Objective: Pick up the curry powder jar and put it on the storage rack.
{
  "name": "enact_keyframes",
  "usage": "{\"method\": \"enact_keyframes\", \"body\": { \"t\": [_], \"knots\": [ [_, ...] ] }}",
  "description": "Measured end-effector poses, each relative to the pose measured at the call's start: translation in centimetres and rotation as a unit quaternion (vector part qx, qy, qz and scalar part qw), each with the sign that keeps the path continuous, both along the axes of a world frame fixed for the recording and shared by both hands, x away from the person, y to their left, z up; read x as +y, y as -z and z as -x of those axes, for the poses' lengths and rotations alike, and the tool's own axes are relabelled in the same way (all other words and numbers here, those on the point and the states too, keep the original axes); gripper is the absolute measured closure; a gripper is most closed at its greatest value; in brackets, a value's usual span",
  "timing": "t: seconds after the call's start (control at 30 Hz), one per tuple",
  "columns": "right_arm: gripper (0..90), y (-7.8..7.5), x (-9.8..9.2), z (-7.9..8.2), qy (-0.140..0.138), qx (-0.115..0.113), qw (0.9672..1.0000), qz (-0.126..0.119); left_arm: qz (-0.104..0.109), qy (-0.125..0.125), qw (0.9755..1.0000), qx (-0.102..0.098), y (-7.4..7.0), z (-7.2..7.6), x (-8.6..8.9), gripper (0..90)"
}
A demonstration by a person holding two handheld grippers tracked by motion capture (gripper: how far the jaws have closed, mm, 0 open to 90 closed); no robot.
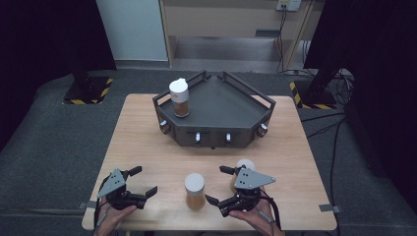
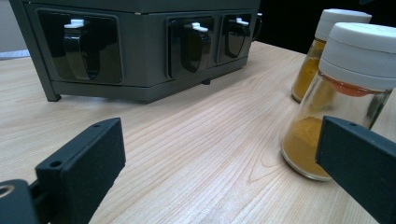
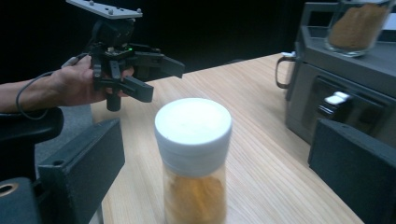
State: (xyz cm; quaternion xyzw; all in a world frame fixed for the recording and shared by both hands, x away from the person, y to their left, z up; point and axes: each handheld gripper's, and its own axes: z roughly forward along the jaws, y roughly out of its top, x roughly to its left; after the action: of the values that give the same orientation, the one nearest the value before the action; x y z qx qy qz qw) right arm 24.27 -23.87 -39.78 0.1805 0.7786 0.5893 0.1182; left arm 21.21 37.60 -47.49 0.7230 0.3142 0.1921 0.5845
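Note:
A glass spice jar [image 1: 194, 191] with a white lid and orange powder stands near the table's front edge. My right gripper [image 1: 218, 185] is open just right of it, and that jar [image 3: 193, 158] stands ahead of the gap between the jaws, untouched. A second jar [image 1: 244, 166] stands behind the right gripper. My left gripper [image 1: 143, 181] is open at the front left, holding nothing; its view has both jars [image 2: 336, 98] to the right of the jaws. A third jar [image 1: 179, 97] stands on the dark grey rack [image 1: 221, 105].
The rack [image 2: 140, 51] sits at the back middle of the wooden table [image 1: 147, 142], with white-tipped knobs along its front. A hand holds the left gripper [image 3: 126, 60] across the table in the right gripper view. Bare wood lies between rack and jars.

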Motion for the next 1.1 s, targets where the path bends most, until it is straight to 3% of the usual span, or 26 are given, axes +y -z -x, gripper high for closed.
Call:
{"method": "enact_keyframes", "body": {
  "t": [0.53, 0.77, 1.1],
  "knots": [
    [5.9, 1.5, 3.5, -2.1, -0.033, 0.025, 0.9991, 0.002, 0.001, 0.001, 1.0000, 0.000, 0.0, 0.0, 0.0, 0.5],
    [9.7, 2.7, 3.8, -3.0, -0.030, 0.045, 0.9985, -0.009, -0.001, 0.001, 1.0000, 0.000, 0.0, 0.0, 0.0, 0.5],
    [19.3, 3.8, 4.7, -3.6, -0.038, 0.043, 0.9983, 0.002, 0.001, 0.000, 1.0000, 0.000, 0.0, 0.0, 0.1, 0.6]
  ]
}}
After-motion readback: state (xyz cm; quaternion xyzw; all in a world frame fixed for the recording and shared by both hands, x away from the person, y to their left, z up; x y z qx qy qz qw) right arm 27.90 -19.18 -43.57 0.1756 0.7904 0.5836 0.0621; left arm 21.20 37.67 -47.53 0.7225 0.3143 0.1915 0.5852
